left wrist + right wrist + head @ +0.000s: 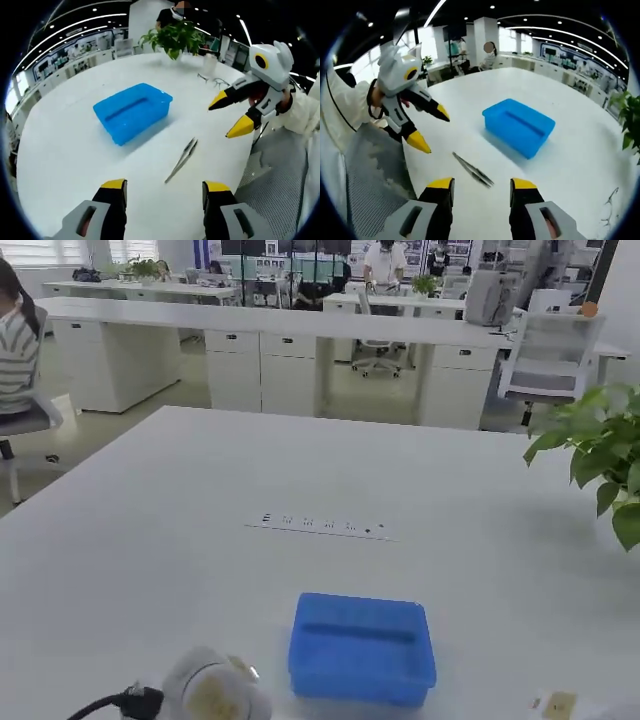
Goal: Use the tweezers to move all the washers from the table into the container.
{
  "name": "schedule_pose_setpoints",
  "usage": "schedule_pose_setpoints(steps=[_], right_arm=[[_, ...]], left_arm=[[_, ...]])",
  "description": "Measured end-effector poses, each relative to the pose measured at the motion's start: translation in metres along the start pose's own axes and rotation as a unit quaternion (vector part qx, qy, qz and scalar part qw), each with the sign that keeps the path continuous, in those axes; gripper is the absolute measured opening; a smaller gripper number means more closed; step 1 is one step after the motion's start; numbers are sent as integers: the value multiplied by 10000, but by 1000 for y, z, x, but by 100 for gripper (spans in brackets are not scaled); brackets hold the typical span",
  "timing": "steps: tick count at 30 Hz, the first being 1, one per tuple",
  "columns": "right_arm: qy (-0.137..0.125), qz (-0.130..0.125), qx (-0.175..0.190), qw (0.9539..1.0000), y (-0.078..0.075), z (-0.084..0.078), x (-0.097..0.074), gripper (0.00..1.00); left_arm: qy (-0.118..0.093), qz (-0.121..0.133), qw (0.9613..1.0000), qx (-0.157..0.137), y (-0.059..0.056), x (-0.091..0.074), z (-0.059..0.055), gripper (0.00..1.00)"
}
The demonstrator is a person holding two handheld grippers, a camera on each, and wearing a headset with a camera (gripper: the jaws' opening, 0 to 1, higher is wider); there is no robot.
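Thin metal tweezers (182, 159) (473, 170) lie flat on the white table (150, 540), close to its near edge. Beyond them stands the blue rectangular container (360, 645) (132, 110) (519, 125), and its inside looks bare. My left gripper (165, 186) is open just short of the tweezers, with nothing between its yellow tips. From the opposite side my right gripper (481, 184) points at the same tweezers, also open and holding nothing. Each gripper appears in the other's view: the right gripper (240, 112) and the left gripper (422, 127), both held above the table edge.
A potted plant (600, 450) (172, 37) stands at the table's far right. Beside it lies a pair of glasses (215, 80) (610, 205). A socket strip (320, 525) is set into the tabletop beyond the container. The person's white sleeve (310, 110) is near the table edge.
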State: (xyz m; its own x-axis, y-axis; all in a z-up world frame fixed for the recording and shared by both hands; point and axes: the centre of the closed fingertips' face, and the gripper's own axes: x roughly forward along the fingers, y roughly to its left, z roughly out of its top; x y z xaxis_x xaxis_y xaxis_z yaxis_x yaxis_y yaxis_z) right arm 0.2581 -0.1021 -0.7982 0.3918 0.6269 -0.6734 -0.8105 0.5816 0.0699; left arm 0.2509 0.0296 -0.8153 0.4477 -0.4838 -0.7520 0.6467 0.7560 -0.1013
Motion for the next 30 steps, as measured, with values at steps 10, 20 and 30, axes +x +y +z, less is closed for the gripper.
schedule_pose_setpoints(steps=[10,20,30], right_arm=[[-702,-452,561,9949,3,9,-41,56],[-1158,-1158,830,9830,-7,-1,-72,74],[-1332,-1567,1165,9717,-21,-9,-88,99]], left_arm=[[-559,765,9943,-482,4,-48,-9,86],[-1075,1373,9791,-1045,1,-82,-26,99],[-1416,1962,9639,-1113,12,-101,-26,99]])
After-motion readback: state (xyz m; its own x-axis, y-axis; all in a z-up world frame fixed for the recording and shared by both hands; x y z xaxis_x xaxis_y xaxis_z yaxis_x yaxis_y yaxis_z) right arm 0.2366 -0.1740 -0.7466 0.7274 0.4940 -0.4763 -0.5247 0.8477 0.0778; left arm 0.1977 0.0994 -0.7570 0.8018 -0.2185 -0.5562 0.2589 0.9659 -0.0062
